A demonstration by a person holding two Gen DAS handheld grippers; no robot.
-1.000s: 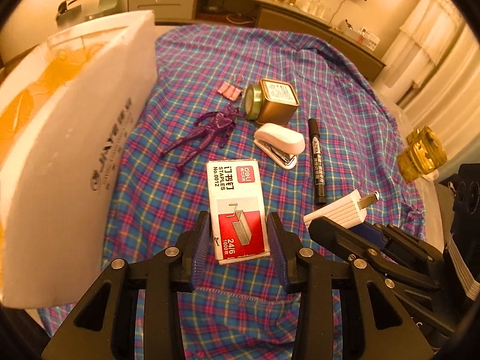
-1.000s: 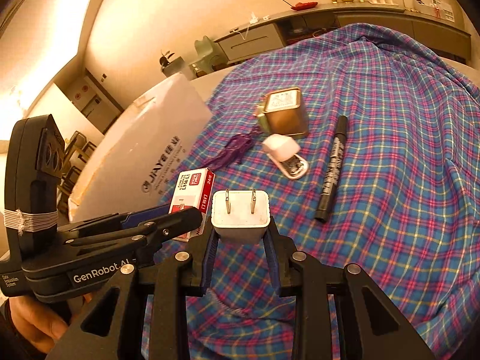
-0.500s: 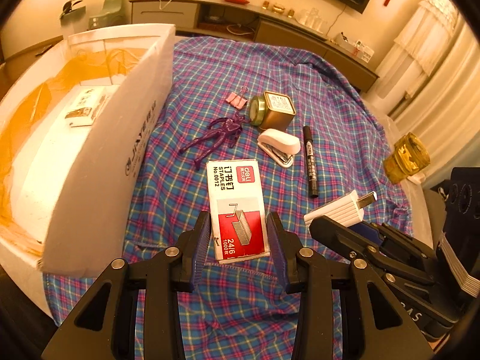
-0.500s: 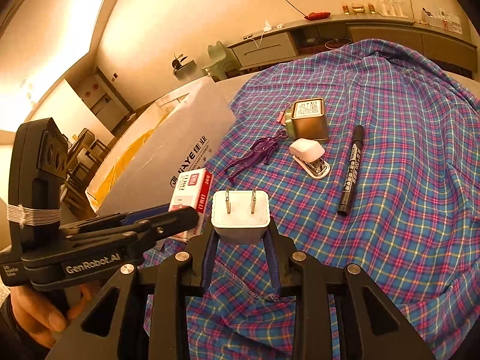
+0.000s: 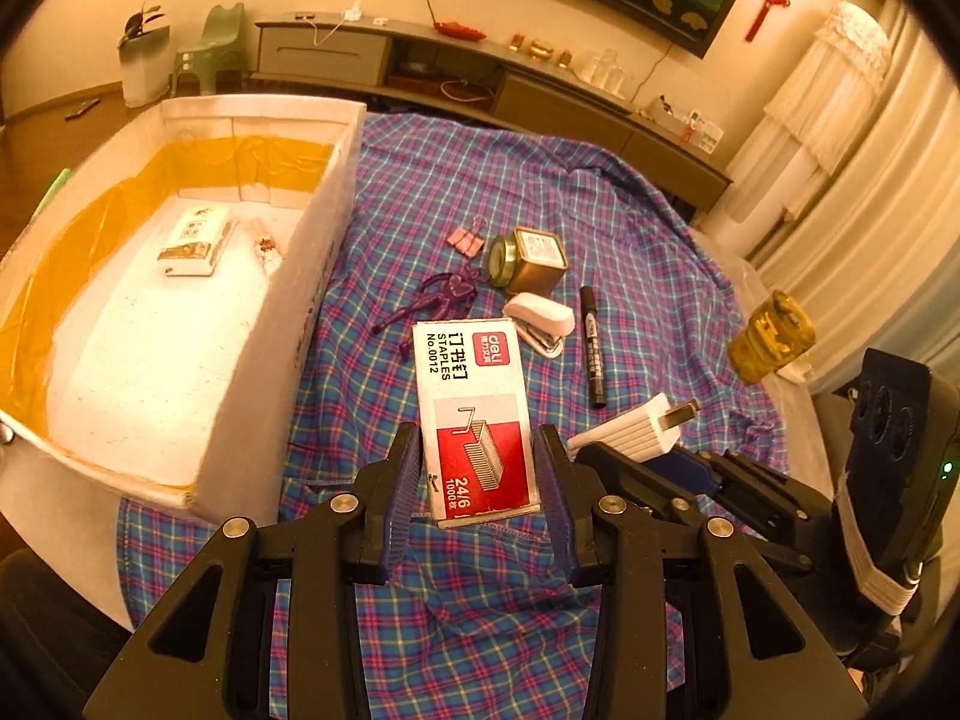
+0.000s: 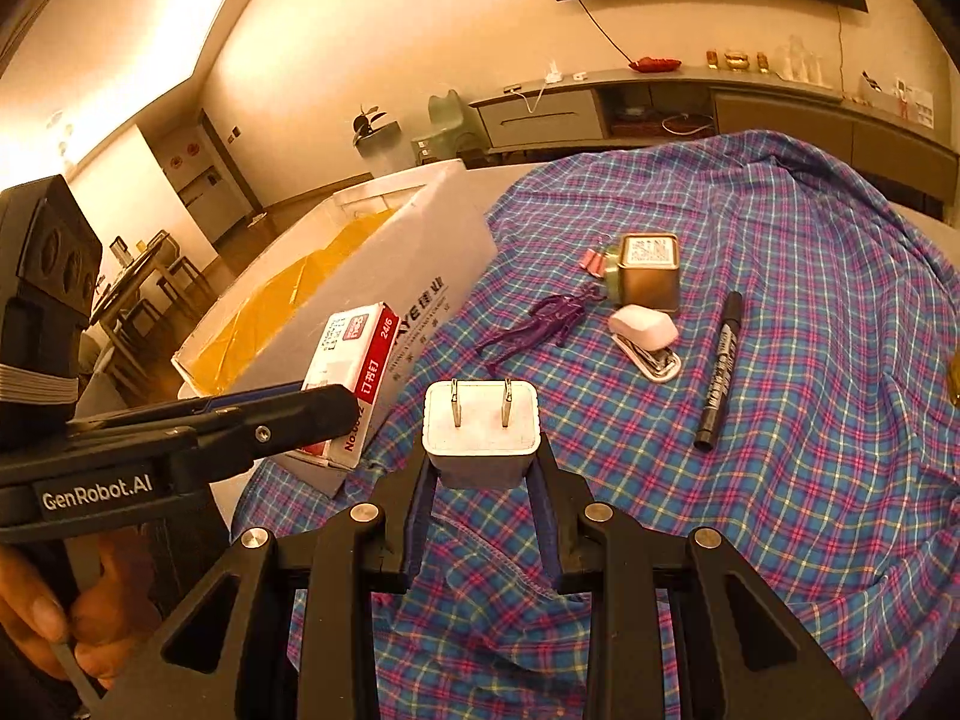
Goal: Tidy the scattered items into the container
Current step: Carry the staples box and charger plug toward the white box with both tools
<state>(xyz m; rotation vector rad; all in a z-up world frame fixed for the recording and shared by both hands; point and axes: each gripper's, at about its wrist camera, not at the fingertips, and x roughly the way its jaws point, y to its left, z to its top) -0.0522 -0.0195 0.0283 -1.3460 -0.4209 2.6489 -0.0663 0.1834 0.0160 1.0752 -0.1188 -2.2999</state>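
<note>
Left gripper (image 5: pixel 477 471): jaws closed on the staples box (image 5: pixel 474 414), held above the plaid cloth (image 5: pixel 420 192), beside the white container (image 5: pixel 282 324). Right gripper (image 6: pixel 483 501): jaws clamped on the white plug adapter (image 6: pixel 480 432), prongs forward. Stapler (image 5: pixel 537 318), marker (image 5: pixel 591 348), tin (image 5: pixel 534 258) lie on the cloth.

"deli STAPLES No.0012 24/6" on staple box (image 5: pixel 474 420)
</note>
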